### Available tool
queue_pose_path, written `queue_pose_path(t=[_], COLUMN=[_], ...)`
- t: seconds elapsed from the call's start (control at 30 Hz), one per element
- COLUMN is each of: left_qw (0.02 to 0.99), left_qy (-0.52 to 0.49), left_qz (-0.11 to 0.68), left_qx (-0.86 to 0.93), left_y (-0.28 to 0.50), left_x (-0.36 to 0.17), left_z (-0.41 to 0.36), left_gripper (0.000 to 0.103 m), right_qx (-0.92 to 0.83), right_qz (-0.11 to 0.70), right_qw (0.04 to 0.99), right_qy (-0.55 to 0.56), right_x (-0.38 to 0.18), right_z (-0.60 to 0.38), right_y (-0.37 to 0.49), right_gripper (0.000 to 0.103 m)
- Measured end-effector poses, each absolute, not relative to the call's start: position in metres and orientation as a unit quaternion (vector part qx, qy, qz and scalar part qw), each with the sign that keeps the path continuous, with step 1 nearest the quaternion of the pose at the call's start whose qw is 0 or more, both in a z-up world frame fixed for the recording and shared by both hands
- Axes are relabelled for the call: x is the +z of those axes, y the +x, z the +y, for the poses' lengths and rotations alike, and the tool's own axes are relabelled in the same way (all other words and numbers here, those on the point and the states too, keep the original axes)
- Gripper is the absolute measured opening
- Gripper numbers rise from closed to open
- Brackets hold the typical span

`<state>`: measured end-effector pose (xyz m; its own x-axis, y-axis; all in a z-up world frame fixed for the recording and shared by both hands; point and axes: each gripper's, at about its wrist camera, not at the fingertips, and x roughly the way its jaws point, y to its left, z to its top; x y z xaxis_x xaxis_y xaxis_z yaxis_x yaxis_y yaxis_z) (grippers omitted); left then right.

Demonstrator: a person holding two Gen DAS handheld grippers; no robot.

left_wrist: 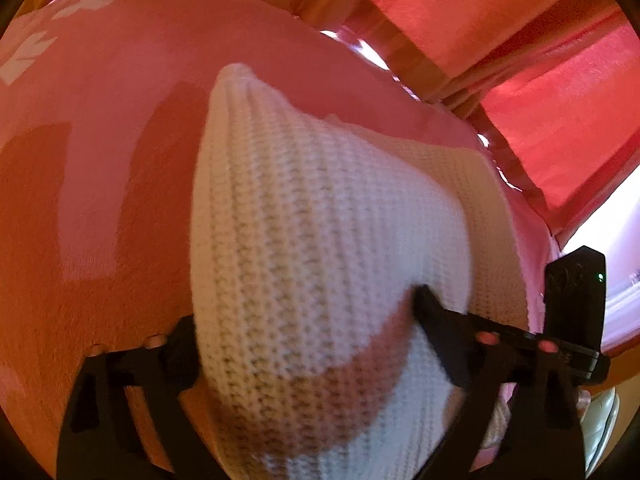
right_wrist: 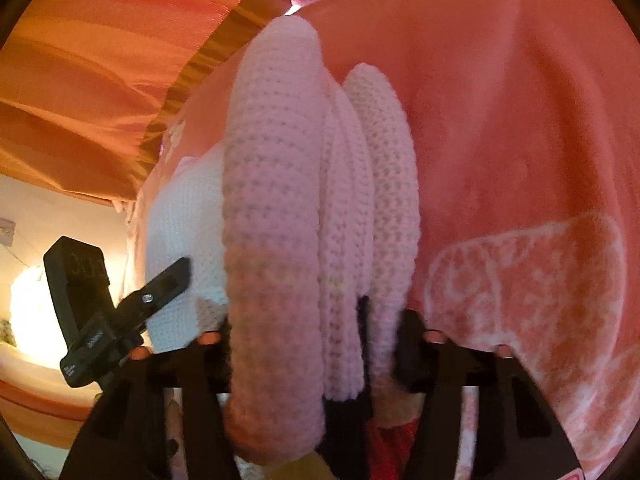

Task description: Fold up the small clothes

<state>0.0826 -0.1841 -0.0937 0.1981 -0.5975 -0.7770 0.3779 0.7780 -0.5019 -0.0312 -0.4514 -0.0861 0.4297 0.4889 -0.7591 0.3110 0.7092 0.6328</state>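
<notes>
Your white knit garment [left_wrist: 316,248] sits on the pink blanket [left_wrist: 100,128], lifted at your end into a ridge between both grippers; its far tip [left_wrist: 236,70] points toward the blanket's far edge, and a flatter layer [left_wrist: 486,196] lies along the right side, close to the blanket's right edge [left_wrist: 516,184]. Past that edge hangs a red curtain [left_wrist: 560,100] with a bright window area lower right. Open blanket to the left of the garment in the left wrist view, with white patterning [left_wrist: 28,56] at top left. In the right wrist view you have open blanket to the right, with a pale printed patch [right_wrist: 528,292] near the bottom right. Left gripper [left_wrist: 304,320]: jaws spread wide, one finger [left_wrist: 180,344] against the knit's left side, the other finger [left_wrist: 436,320] pressing into its right side; a bulky fold fills the gap, so it's gripping the knit loosely around a thick bunch. Right gripper [right_wrist: 308,332]: several folds of knit [right_wrist: 276,220] pass between the fingers and drape down over the body; the jaws look closed onto the bunched layers, though the fabric hides the fingertips. The left gripper [right_wrist: 120,312] shows at lower left in the right wrist view, touching the flatter white part [right_wrist: 180,240].
</notes>
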Motion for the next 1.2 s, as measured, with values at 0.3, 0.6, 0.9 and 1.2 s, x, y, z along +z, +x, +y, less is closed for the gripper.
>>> queue_pose_path(t=[0.3,0.6,0.9,1.2], left_qw=[0.797,0.805,0.81,0.831], left_qy=[-0.017,0.017,0.039,0.031], left_qz=[0.501,0.455,0.405,0.306], left_qx=[-0.336,-0.381,-0.421,-0.463], left_y=[0.058,0.019,-0.034,-0.08], left_x=[-0.052,-0.004,0.053,0.152], left_z=[-0.197,-0.208,-0.205,-0.19], left_gripper=[0.044,0.043,0.043,0.043], right_qx=[0.038,0.01,-0.019,-0.017], right_qz=[0.498,0.427,0.364,0.26], right_qw=[0.793,0.826,0.864,0.915], right_qy=[0.349,0.367,0.348,0.308], right_x=[-0.049,-0.003,0.066,0.165], right_z=[-0.445,-0.454,-0.439,-0.424], right_y=[-0.051,-0.111,-0.182,-0.243], right_gripper=[0.034,0.033,0.034,0.034])
